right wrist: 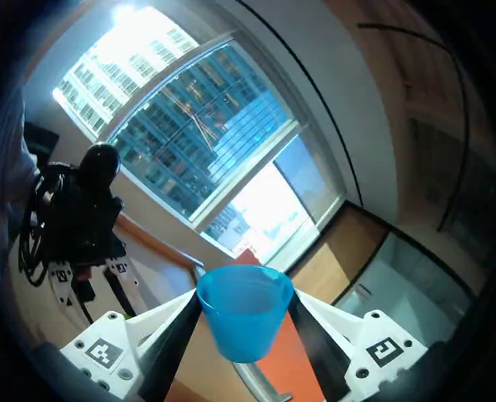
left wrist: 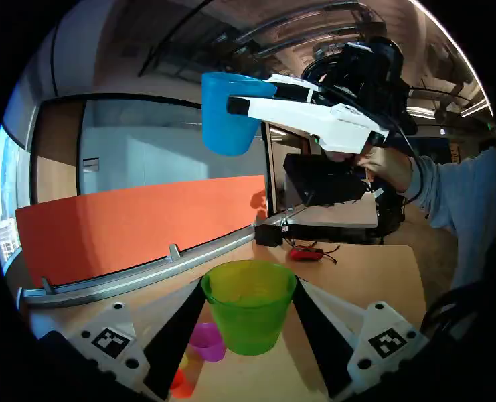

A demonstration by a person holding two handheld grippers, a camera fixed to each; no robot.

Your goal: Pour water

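Green cup point(left wrist: 249, 305), blue cup point(right wrist: 244, 311) between fingers point(left wrist: 174, 328)

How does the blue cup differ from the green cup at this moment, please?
Colour: the blue cup is blue, the green cup yellowish green. Holder: the right gripper grips the blue cup, the left gripper the green cup. Height: the blue cup is raised high, above the green cup, which is low by the table. Shared: both are plain tapered cups, roughly upright.

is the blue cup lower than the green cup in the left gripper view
No, the blue cup hangs well above the green cup, which sits low in the picture.
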